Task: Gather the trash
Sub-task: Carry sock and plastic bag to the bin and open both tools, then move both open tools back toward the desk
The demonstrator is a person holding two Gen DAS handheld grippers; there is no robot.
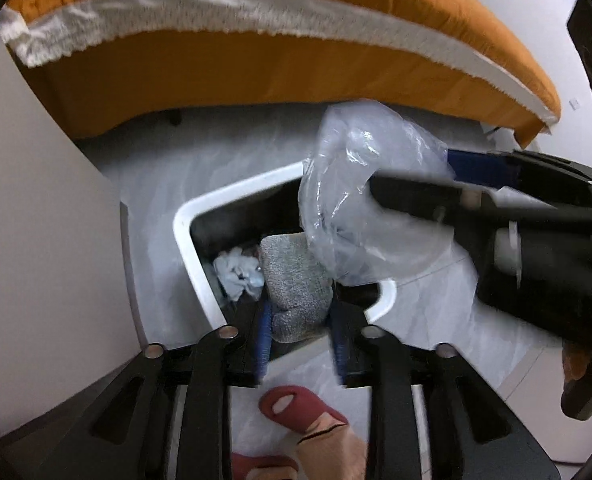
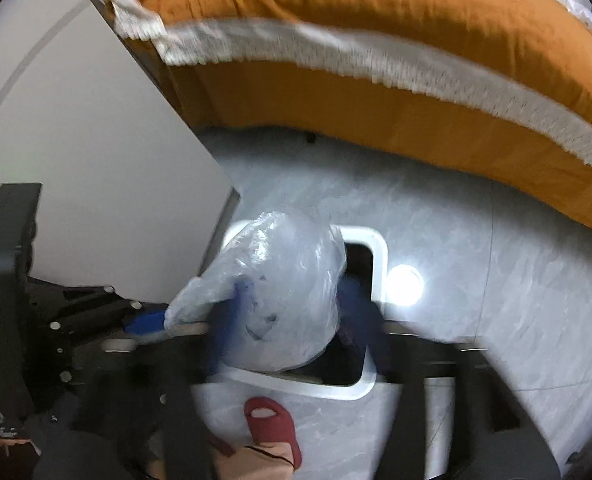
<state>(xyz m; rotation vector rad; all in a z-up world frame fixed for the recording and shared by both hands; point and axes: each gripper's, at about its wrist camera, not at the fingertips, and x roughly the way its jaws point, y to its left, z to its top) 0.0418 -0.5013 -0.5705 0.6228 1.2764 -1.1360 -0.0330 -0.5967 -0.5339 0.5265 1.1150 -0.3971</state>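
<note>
A white-rimmed trash bin stands on the grey floor below both grippers. Inside it lie a grey fuzzy cloth and a crumpled pale tissue. My left gripper points down into the bin with its blue pads apart; the grey cloth sits between them, apparently loose. A crumpled clear plastic bag hangs over the bin's mouth between the wide-spread fingers of my right gripper. The bag hides part of the bin. In the right wrist view my left gripper is at the left.
A bed with an orange cover and white fringe overhangs the floor beyond the bin. A white cabinet panel stands close on the left. A person's foot in a red slipper is just in front of the bin.
</note>
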